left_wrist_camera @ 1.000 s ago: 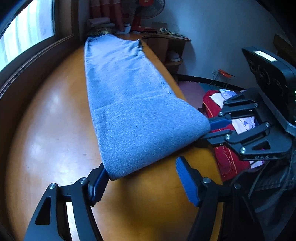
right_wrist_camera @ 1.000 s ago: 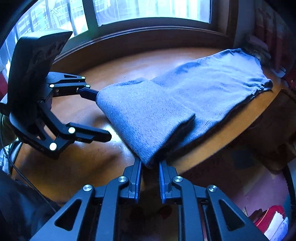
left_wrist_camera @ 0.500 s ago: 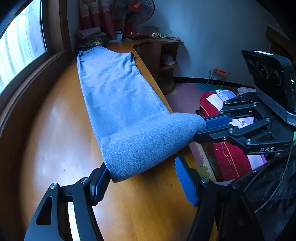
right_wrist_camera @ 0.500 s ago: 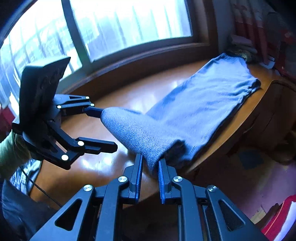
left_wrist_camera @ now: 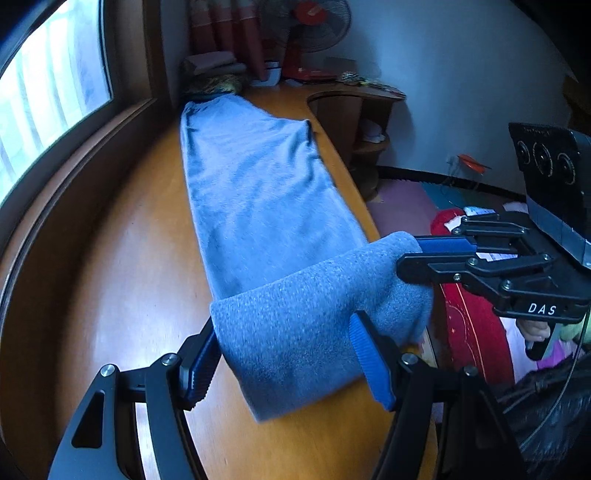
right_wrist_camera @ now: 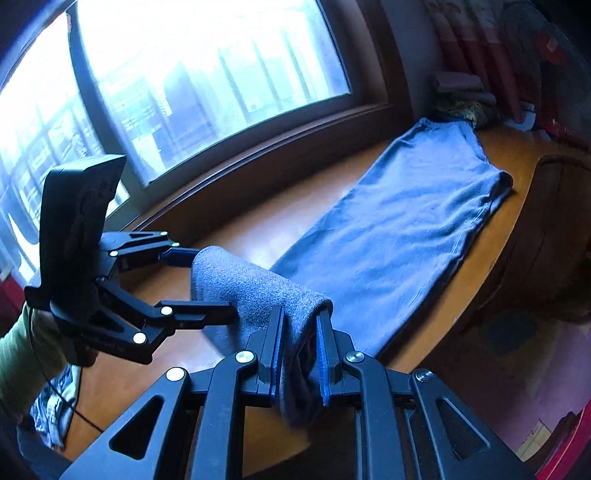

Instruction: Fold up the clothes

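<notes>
While the cloth (left_wrist_camera: 258,206) lies stretched along the desk (left_wrist_camera: 110,295) toward the window (left_wrist_camera: 48,92), its near end is lifted and curled into a raised fold. Left wrist view: my left gripper (left_wrist_camera: 284,362) has its jaws apart. The fold's corner sits between them, against the left pad and overlapping the blue right pad; I cannot tell from here whether either pad presses it. The fold hangs above the wood, its lower edge blurred. To the right, my right gripper (left_wrist_camera: 410,254) comes in sideways, its two fingers close together on the fold's other corner, at the desk's edge. Beyond the far end of the cloth stand a fan (left_wrist_camera: 306,26) and a stack of folded items (left_wrist_camera: 214,64); a red bundle (left_wrist_camera: 472,321) lies on the floor below the right gripper.

Right wrist view: my right gripper (right_wrist_camera: 300,350) has its jaws nearly together, clamped on a bunch of cloth (right_wrist_camera: 406,229) that fills the narrow gap and droops below the pads. The fold arches up from this grip and runs left to my left gripper (right_wrist_camera: 218,284). There the upper finger meets the fold's top corner, the lower finger runs in under the fold, and the two are spread wide. The rest of the cloth lies flat on the desk (right_wrist_camera: 258,229), reaching toward the far right corner, one long edge running close to the desk's rim. The window (right_wrist_camera: 207,74) fills the background.
</notes>
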### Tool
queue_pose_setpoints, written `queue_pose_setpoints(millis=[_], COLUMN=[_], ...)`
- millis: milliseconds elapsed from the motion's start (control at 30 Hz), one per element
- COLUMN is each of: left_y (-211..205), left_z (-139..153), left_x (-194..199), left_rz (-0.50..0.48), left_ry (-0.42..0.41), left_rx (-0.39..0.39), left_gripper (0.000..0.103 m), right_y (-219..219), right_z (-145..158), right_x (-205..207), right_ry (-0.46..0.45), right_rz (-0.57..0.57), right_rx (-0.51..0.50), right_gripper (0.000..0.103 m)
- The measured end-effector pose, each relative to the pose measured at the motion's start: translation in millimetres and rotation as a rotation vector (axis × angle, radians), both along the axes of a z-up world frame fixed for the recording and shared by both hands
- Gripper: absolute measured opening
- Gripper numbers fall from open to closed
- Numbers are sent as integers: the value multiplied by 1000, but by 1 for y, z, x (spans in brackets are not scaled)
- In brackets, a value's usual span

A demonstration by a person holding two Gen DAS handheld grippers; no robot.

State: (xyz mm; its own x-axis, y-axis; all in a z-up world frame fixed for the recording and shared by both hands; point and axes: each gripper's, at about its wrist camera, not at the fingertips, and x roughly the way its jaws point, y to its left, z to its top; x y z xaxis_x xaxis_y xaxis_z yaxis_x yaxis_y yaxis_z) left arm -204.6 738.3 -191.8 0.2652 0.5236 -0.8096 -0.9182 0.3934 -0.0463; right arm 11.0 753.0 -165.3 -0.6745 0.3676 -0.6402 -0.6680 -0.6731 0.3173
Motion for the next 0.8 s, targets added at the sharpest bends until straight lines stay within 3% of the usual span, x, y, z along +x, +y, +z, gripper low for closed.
queue_pose_setpoints(millis=[300,633,733,800], left_y=[58,80,81,82], left_z=[-36,-58,-58,-59], left_x=[1,-3,0,-2], left_rz=[44,103,129,159], left_ry=[26,-16,18,13], left_rx=[-75,-136,-129,-135], left_gripper=[66,73,85,87], right_y=[52,62,66,66], right_z=[-38,-55,-56,-56], right_x=[-2,4,4,5], right_ry=[-61,-45,-40,-35], right_rz=[-39,13,23,27], right_rx=[-95,-152,-155,-159], right_gripper=[17,17,18,18])
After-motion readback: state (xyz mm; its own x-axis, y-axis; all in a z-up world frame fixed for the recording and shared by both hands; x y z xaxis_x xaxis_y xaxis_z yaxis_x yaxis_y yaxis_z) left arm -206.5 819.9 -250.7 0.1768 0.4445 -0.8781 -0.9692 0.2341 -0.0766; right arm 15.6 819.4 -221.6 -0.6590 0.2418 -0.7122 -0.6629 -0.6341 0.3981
